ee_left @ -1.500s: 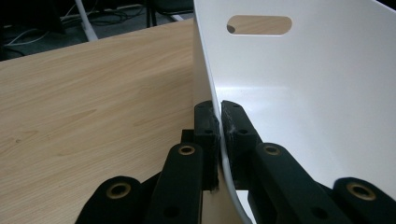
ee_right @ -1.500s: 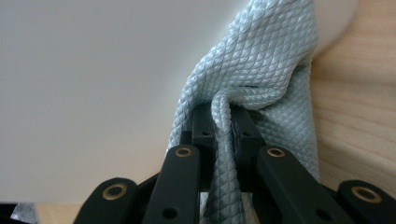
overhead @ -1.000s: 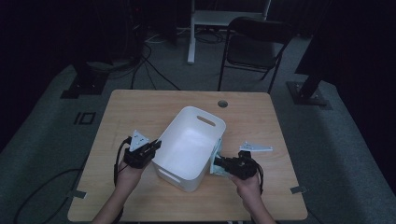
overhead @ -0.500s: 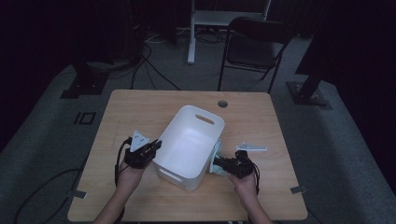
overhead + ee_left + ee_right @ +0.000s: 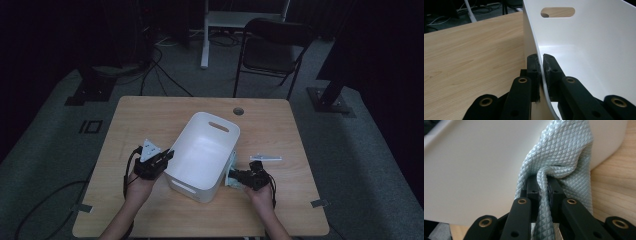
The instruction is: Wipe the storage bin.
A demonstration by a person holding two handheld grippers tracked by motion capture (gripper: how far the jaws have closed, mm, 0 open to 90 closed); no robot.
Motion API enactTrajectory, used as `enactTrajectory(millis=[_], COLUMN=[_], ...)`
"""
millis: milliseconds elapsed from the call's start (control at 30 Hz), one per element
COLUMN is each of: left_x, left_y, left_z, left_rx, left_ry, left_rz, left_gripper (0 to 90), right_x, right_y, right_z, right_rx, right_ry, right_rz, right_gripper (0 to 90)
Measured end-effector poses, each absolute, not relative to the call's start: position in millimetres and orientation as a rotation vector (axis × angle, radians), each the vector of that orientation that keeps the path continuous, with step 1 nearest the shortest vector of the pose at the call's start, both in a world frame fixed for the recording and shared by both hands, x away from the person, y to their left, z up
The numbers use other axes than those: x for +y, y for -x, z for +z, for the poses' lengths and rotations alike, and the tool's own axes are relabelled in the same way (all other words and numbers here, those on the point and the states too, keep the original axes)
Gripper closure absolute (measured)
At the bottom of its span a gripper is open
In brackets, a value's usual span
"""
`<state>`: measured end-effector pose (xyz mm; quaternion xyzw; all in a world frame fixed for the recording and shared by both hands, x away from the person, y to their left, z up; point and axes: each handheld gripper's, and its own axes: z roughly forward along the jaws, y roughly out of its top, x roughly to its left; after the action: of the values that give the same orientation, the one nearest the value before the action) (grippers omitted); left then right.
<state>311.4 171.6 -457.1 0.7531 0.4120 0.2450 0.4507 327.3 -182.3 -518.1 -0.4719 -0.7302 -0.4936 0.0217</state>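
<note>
Standing slightly skewed near the middle of the wooden table [image 5: 150, 120], a white plastic bin [image 5: 205, 150] with slotted handle cutouts at its two short ends serves as the landmark for everything else. The left hand-held gripper [image 5: 162, 159] meets the bin at its left long wall; in the left gripper view the two black jaws of this left hand-held gripper [image 5: 540, 71] are clenched on the thin white rim of the bin [image 5: 586, 45], one jaw outside and one inside the wall, with the far handle slot visible beyond. A grey three-cornered plate sits on top of it, and the person's left hand [image 5: 140, 187] comes up from the table's near edge behind it. On the opposite side, the right hand-held gripper [image 5: 235, 175] lies just beside the bin's right long wall, toward its near corner, held by the right hand [image 5: 260, 192]. Its jaws are pinched on a pale blue-grey cloth [image 5: 231, 170] that is pressed against the outside of that wall; in the right gripper view the cloth [image 5: 559, 157] shows a quilted diamond weave, bunches between the jaws of the right hand-held gripper [image 5: 543, 188] and spreads upward over the bin's outer surface [image 5: 474, 170]. A small flat pale strip [image 5: 266, 158] lies on the table to the right of the bin, apart from it. Behind the table, beyond the bin, a dark folding chair [image 5: 272, 50] stands on the grey floor.
</note>
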Motion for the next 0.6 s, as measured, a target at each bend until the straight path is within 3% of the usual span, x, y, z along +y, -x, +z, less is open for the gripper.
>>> enactTrajectory(millis=[333,600], left_x=[170.3,168.2], left_y=[-311.5,-310.6], left_z=[-457.4,-456.6], left_rx=[1.054,1.08], left_ry=[-1.842,-1.843], left_rz=[0.619,0.639], left_gripper=[84.8,85.3], right_x=[-183.6,-184.3], right_y=[-335.6,-315.7], right_z=[-532.2,-506.0], right_rx=[-2.23,-2.23], right_ry=[1.504,1.425], right_rz=[-1.462,-1.582], right_gripper=[83.2,83.1])
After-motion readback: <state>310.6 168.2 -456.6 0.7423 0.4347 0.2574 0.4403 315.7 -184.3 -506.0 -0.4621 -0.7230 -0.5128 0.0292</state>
